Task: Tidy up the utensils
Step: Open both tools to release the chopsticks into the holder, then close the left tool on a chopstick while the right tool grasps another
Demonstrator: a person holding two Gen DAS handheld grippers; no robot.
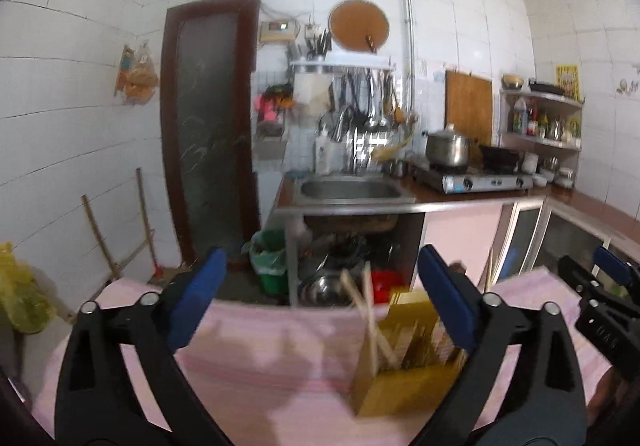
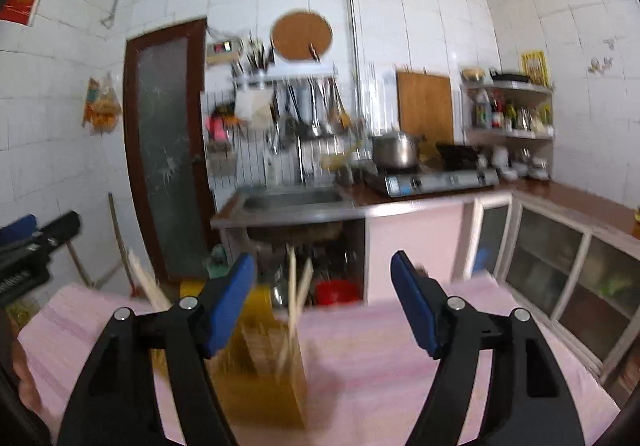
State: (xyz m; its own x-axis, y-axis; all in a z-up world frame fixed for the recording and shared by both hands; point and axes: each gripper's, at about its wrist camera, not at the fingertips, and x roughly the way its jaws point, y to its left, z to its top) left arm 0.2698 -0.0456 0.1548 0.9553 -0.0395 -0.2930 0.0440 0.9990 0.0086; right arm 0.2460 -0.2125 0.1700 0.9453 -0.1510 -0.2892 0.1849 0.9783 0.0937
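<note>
Gaping wide, left gripper (image 1: 320, 302) holds nothing between its blue pads; right gripper (image 2: 324, 302) likewise spread and empty. Yellow utensil holder (image 1: 404, 362) stands on the pink tablecloth (image 1: 248, 358), just inside the left gripper's right-hand finger, blurred. Wooden chopsticks (image 1: 366, 310) lean out of it at angles. Beyond the table: steel sink (image 1: 348, 190), gas stove (image 1: 476, 180), pot (image 1: 446, 146), all soft with motion blur

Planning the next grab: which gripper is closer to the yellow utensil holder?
Hard to call; both are close. The left gripper has the yellow holder just inside its right finger; the right gripper has it by its left finger. Both are open, neither gripping.
</note>
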